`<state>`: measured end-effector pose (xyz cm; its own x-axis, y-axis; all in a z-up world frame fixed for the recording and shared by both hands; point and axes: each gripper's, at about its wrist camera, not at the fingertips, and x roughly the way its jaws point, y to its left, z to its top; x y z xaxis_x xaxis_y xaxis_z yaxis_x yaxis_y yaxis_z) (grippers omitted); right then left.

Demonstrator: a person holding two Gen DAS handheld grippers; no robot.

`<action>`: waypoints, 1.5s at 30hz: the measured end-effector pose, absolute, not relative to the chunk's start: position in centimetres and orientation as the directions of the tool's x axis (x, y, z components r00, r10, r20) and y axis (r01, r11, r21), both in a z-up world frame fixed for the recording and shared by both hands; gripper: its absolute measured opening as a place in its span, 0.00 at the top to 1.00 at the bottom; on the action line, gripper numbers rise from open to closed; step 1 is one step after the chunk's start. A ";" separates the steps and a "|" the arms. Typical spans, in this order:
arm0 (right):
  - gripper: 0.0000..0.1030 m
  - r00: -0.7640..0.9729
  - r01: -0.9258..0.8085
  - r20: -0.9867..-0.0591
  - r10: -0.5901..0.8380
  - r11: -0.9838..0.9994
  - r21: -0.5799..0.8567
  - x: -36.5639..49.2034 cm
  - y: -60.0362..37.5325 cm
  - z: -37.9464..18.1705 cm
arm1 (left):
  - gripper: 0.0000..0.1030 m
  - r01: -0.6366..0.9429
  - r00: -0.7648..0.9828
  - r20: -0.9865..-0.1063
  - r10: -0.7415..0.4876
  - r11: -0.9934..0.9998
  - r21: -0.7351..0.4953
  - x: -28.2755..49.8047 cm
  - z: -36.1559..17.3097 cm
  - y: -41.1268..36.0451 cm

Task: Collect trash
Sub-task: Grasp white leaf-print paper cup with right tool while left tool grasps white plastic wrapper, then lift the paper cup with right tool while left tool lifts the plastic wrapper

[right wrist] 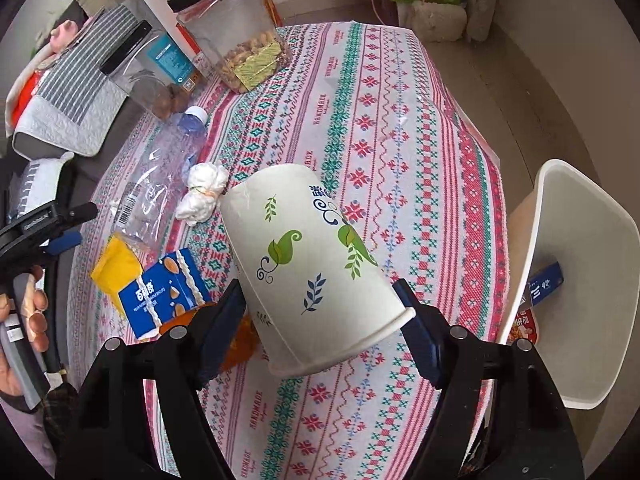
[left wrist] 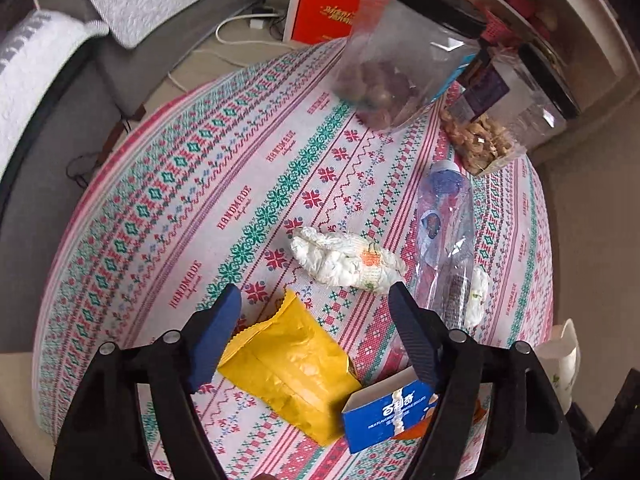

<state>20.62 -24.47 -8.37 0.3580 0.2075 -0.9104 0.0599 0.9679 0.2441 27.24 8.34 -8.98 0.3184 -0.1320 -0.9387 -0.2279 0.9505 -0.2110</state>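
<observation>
My right gripper [right wrist: 320,308] is shut on a white paper cup [right wrist: 308,264] printed with leaves, gripping it near the rim while it tilts over the table. In the left wrist view my left gripper [left wrist: 316,320] stands open above a crumpled yellow wrapper [left wrist: 288,364], pads not pressing it. A blue snack box [left wrist: 384,412] lies by its right finger. Beyond lie a crumpled white tissue [left wrist: 344,260] and an empty clear plastic bottle [left wrist: 444,240]. A white bin [right wrist: 580,280] stands off the table's right edge with a blue box and a red packet inside.
The round table wears a patterned red and green cloth [right wrist: 400,120]. Two clear jars with black lids [right wrist: 240,36] [right wrist: 148,72] stand at its far side. A hand [right wrist: 36,312] holds the left gripper at the left. A sofa [left wrist: 60,60] with white covers is beyond the table.
</observation>
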 end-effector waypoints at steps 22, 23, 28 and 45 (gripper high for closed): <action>0.29 0.354 0.022 -0.911 0.211 0.972 0.234 22.6 -22.2 -8.6 | 0.56 -0.190 0.309 -0.944 -0.116 0.965 -0.181 31.7 -13.1 4.1; 0.29 0.359 0.020 -0.909 0.213 0.971 0.236 22.6 -22.0 -8.5 | 0.57 -0.165 0.323 -0.942 -0.087 0.975 -0.146 31.6 -12.9 3.8; 0.29 0.382 0.007 -0.896 0.227 0.969 0.248 22.8 -21.3 -7.6 | 0.59 -0.060 0.431 -0.902 0.016 0.998 -0.011 30.5 -10.2 3.1; 0.29 0.513 -0.023 -0.822 0.248 0.961 0.276 22.0 -19.3 -4.8 | 0.58 -0.012 0.607 -0.786 0.119 0.990 0.141 24.5 -4.9 4.3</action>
